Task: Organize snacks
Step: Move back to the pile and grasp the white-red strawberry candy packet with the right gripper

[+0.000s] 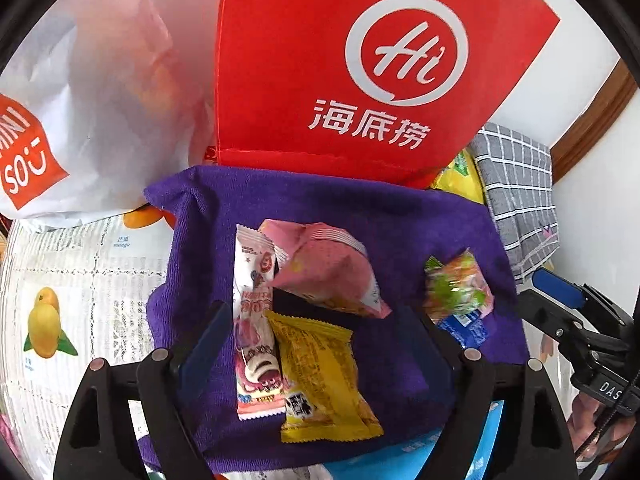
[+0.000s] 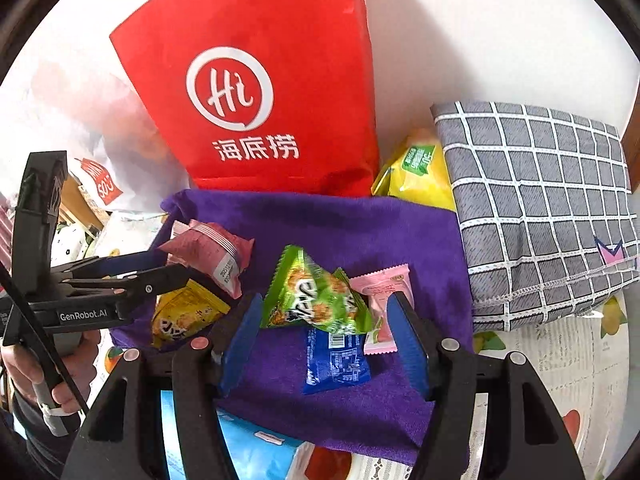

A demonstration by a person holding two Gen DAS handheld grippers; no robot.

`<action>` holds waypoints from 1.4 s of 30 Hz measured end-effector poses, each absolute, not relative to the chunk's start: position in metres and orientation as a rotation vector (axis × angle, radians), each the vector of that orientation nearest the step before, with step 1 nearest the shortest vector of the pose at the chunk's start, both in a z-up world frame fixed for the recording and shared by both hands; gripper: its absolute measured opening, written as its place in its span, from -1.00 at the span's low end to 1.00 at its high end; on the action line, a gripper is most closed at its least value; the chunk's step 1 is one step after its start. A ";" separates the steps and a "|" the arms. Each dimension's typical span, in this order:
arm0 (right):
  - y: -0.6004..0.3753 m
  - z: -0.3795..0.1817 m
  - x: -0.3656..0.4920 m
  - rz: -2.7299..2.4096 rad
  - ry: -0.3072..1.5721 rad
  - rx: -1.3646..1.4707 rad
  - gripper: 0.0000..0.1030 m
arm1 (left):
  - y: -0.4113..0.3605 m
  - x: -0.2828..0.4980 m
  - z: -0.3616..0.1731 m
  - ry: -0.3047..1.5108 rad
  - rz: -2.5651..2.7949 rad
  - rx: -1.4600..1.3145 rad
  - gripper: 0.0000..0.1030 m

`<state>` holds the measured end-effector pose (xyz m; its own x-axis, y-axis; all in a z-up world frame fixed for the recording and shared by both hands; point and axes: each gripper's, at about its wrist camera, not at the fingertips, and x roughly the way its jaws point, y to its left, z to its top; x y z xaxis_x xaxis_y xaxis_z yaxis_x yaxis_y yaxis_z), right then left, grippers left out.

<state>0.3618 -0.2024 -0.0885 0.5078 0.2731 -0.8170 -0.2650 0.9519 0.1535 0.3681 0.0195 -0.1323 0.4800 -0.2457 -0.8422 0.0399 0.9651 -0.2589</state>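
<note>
Several snack packets lie on a purple cloth [image 1: 400, 220]. In the left wrist view my left gripper [image 1: 316, 336] stands open wide over a yellow packet [image 1: 324, 368], a white strawberry-bear packet [image 1: 254, 320] and a puffy pink packet [image 1: 332, 272]; its pads press on none of them. In the right wrist view my right gripper [image 2: 324, 340] is open above a green packet [image 2: 316, 300], a blue packet [image 2: 336, 360] and a small pink packet [image 2: 384, 304]. The small pink packet sits close to the right pad; I cannot tell whether it touches. The left gripper [image 2: 176, 268] reaches in from the left.
A red paper bag [image 1: 360, 60] and a white shopping bag [image 1: 100, 100] stand behind the cloth. A grey checked fabric pouch [image 2: 540, 200] and a yellow bag [image 2: 416, 172] lie at the right. A fruit-print tablecloth [image 1: 72, 300] covers the table. A person's hand [image 2: 68, 392] holds the left gripper.
</note>
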 end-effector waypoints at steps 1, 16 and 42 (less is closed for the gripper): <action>-0.201 -0.087 0.360 0.325 0.981 0.007 0.24 | 0.020 0.366 -0.131 1.056 -0.174 -0.218 0.67; -0.194 -0.042 0.309 0.284 0.841 -0.004 0.19 | 0.057 0.278 -0.083 0.953 -0.139 -0.228 0.64; -0.223 -0.142 0.150 0.228 0.965 0.033 0.16 | 0.062 0.146 -0.099 0.908 -0.185 -0.269 0.67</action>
